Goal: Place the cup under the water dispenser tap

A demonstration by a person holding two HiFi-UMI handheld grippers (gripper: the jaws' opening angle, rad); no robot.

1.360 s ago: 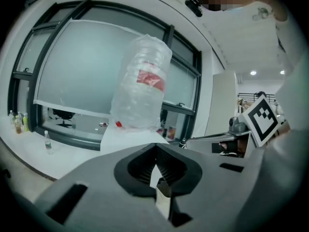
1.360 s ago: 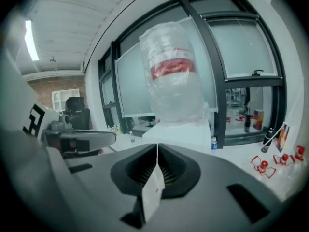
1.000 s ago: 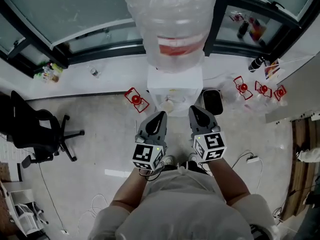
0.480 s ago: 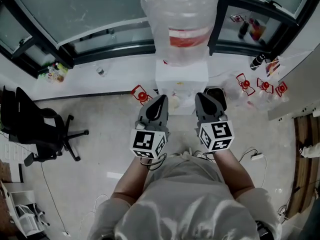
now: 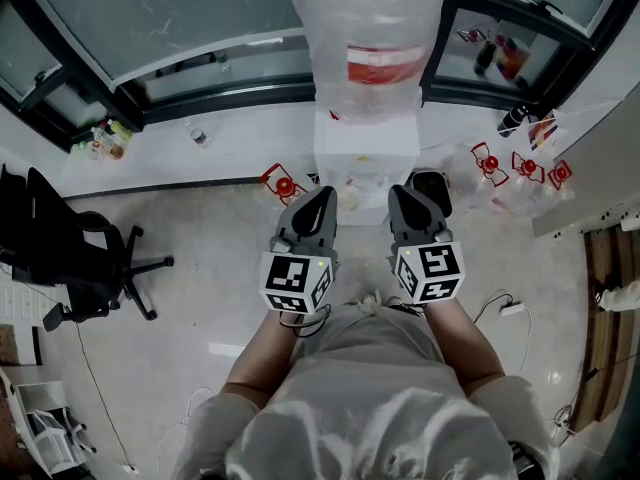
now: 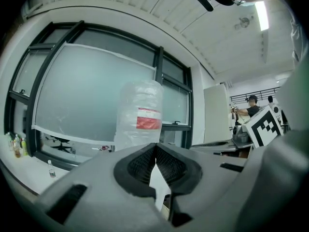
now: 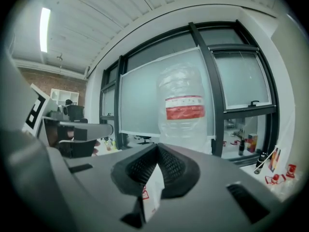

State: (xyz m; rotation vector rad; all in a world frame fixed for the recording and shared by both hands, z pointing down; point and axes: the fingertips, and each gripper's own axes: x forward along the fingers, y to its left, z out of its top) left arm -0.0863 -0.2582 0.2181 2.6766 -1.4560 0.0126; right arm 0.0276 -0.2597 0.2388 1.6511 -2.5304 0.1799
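The white water dispenser (image 5: 365,153) stands against the window wall with a large clear bottle (image 5: 370,38) with a red label on top. A small pale cup-like thing (image 5: 348,199) sits at the dispenser's front, between my two gripper tips; I cannot make out its details. My left gripper (image 5: 321,196) and right gripper (image 5: 403,193) are side by side, level, pointing at the dispenser, a short way from it. In the left gripper view the left gripper (image 6: 155,150) is shut and holds nothing, with the bottle (image 6: 140,115) behind. The right gripper (image 7: 157,149) is shut too, facing the bottle (image 7: 186,110).
A black office chair (image 5: 80,258) stands at the left. Red-and-clear items lie on the floor left of the dispenser (image 5: 283,183) and at the right (image 5: 520,168). A dark bin (image 5: 432,188) sits right of the dispenser. Cables (image 5: 505,313) trail at the right. Small bottles (image 5: 105,140) line the window ledge.
Both grippers have risen a little and edged toward the dispenser, side by side. Their jaws have stayed shut.
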